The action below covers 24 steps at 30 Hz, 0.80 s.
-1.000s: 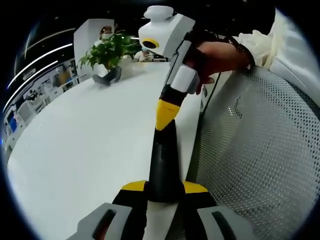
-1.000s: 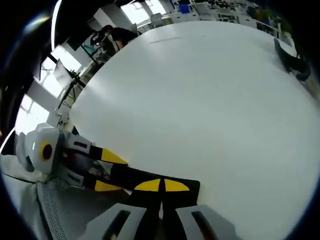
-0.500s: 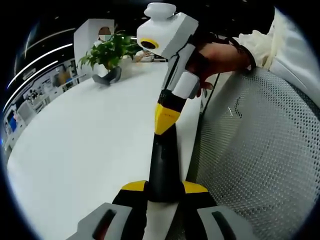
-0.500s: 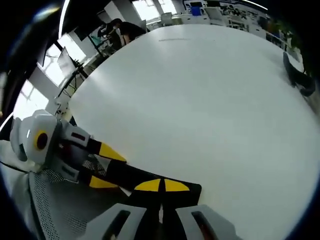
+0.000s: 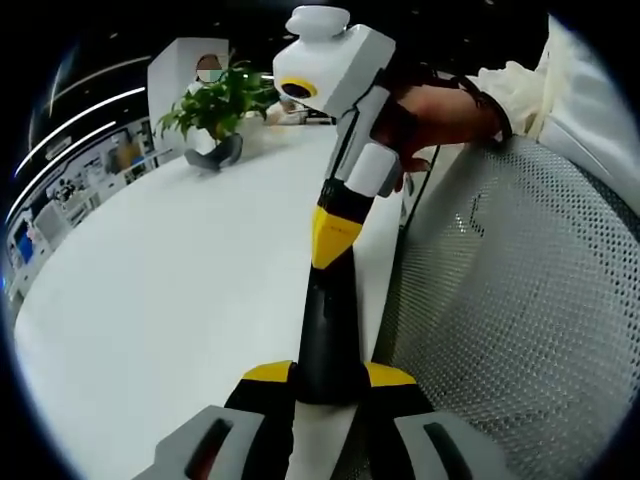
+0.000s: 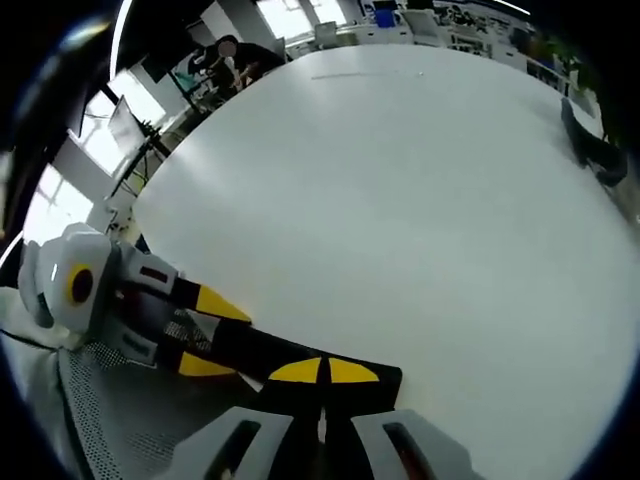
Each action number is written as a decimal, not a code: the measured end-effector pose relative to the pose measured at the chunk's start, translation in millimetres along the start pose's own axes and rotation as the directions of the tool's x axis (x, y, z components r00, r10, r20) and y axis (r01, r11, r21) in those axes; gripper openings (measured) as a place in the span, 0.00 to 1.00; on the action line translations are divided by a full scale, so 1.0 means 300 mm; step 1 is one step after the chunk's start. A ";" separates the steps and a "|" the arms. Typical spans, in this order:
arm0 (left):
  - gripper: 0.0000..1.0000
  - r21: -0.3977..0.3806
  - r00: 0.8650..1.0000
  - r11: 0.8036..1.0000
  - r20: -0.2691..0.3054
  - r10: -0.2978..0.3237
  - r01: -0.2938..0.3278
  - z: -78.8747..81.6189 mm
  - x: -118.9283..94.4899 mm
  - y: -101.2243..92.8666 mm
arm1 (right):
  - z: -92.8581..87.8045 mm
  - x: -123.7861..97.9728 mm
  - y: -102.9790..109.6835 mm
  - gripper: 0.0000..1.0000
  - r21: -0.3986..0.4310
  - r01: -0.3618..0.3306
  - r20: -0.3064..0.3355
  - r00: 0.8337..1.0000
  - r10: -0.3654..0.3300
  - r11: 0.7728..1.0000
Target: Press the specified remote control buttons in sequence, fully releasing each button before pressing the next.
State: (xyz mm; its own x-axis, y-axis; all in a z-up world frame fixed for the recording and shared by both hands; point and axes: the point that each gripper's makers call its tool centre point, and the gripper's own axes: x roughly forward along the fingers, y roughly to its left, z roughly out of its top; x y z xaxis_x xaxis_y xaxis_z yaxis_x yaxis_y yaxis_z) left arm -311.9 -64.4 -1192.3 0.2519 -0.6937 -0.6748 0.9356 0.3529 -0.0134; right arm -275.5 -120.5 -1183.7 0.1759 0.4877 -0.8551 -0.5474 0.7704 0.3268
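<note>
White round table [image 5: 150, 290]; slim black remote control [image 5: 328, 330] clamped by left gripper [image 5: 328, 385]; right gripper [image 6: 322, 372], jaws together, presses it; sequence underway.

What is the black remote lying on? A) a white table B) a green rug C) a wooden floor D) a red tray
A: the remote, clamped by the left gripper and touched by the right gripper, lies on the white table near its edge.

**Rig look**

Both grippers: grey jaw bodies, black fingers, yellow tips. Left gripper [image 5: 329, 385] and right gripper [image 6: 322, 378] match. Right one's housing is white. Hand [image 5: 440, 110] at 1 o'clock: cream sleeve [image 5: 520, 85], dark strap.
</note>
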 end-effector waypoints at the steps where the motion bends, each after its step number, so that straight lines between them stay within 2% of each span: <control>1: 0.25 0.001 1.000 1.000 0.000 0.000 0.000 0.000 0.000 0.000 | 0.000 0.000 -0.001 0.00 0.002 -0.001 0.001 1.000 0.001 1.000; 10: 0.24 -0.002 1.000 1.000 -0.001 0.000 0.000 0.000 0.001 0.002 | -0.003 -0.002 -0.010 0.00 0.038 -0.003 0.000 1.000 0.003 0.999; 19: 0.24 0.000 1.000 1.000 0.002 0.001 -0.001 0.002 0.001 0.002 | -0.007 0.002 -0.005 0.00 -0.040 0.021 0.007 1.000 -0.020 0.999; 24: 0.24 -0.002 1.000 1.000 0.002 0.002 -0.002 0.002 0.001 0.003 | -0.005 0.002 -0.009 0.00 -0.027 0.011 0.011 1.000 -0.010 1.000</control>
State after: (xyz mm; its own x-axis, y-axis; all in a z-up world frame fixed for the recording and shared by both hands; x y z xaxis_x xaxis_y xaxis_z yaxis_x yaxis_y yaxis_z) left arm -310.7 -64.6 -1192.2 0.2544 -0.6944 -0.6732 0.9347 0.3552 -0.0132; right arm -275.2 -122.9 -1185.6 0.1909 0.4843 -0.8538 -0.5675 0.7642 0.3066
